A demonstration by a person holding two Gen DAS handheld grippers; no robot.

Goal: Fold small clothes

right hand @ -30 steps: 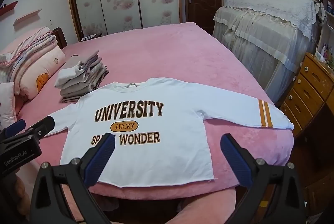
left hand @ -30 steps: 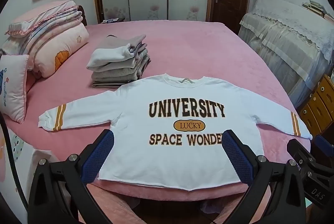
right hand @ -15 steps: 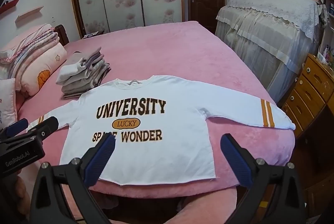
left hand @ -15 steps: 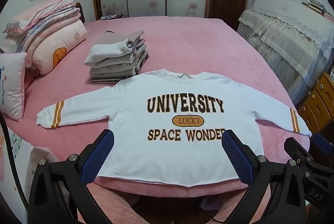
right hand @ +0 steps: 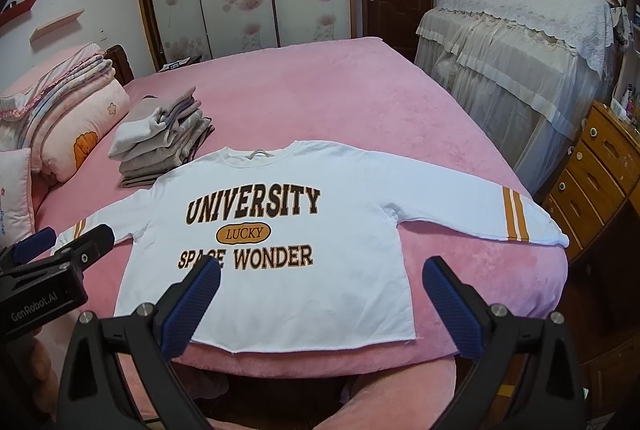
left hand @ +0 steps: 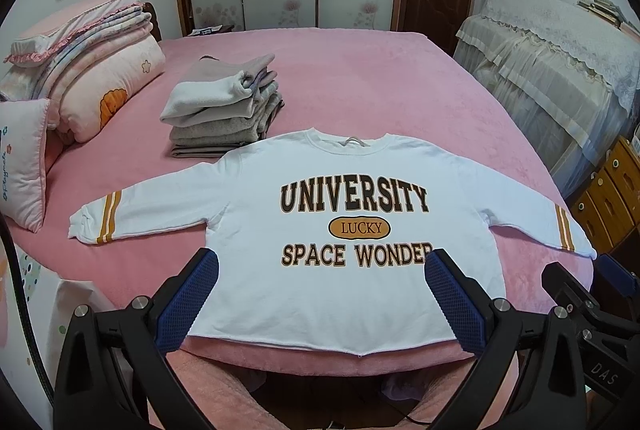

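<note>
soft, light white sweatshirt (left hand: 344,230) lying flat mid-frame; best pinched at striped cuffs. both grippers (left hand: 320,294) (right hand: 320,304) released, empty.

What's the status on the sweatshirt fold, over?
Left gripper open, empty. Right gripper open, empty. White sweatshirt flat on the bed, sleeves spread, unfolded. Folded pile behind, clear of it.

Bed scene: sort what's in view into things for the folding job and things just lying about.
For the job: white sweatshirt, spread flat; stack of folded clothes; left gripper and right gripper, jaws open.

Lying about: folded quilts, pillow, wooden drawers, lace-covered furniture.
</note>
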